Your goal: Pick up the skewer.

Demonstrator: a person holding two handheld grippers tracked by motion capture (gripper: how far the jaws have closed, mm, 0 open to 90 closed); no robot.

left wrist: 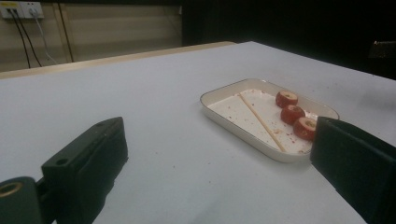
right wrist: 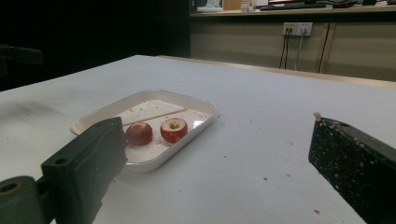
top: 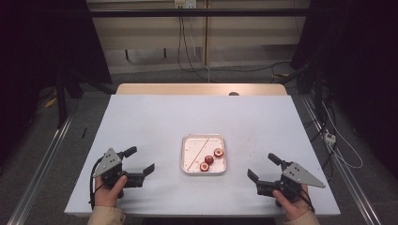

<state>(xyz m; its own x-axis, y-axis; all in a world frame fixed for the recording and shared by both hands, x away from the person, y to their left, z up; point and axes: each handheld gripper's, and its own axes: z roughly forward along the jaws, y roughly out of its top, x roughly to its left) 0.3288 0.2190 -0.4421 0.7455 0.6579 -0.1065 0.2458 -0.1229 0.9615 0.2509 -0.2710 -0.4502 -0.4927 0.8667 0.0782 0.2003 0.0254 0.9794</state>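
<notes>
A white tray (top: 203, 154) sits near the middle of the tabletop (top: 155, 117), a little toward the person's edge. In it lie three red fruits (top: 209, 160), cored so that a pale hollow shows on top, lined up diagonally in the tray's near right part. A thin wooden stick (top: 197, 150) lies slantwise across the tray to their left, apart from them. Reddish crumbs and juice marks speckle the tray floor and dot the tabletop around it.

The left tool (top: 140, 163) rests low by the near left corner of the tabletop, its jaws spread wide with nothing between them, pointing toward the tray. The right tool (top: 264, 167) sits by the near right corner, jaws likewise spread and holding nothing, also aimed at the tray. Both are well apart from the tray and touch none of its contents. In the left gripper view the tray (left wrist: 261, 140) lies ahead and to the right, the three fruits (left wrist: 293, 113) along its far side and the stick (left wrist: 261, 122) nearer. In the right gripper view two fruits (right wrist: 173, 129) show past the left jaw, and specks of red cling to the right jaw's pad.

As a judgement: the work seems to be threading the fruits onto the stick. None is on it now, and neither stick nor fruit is picked up. Everything is left: grasp the stick, take a fruit, and push it on, three times over.
</notes>
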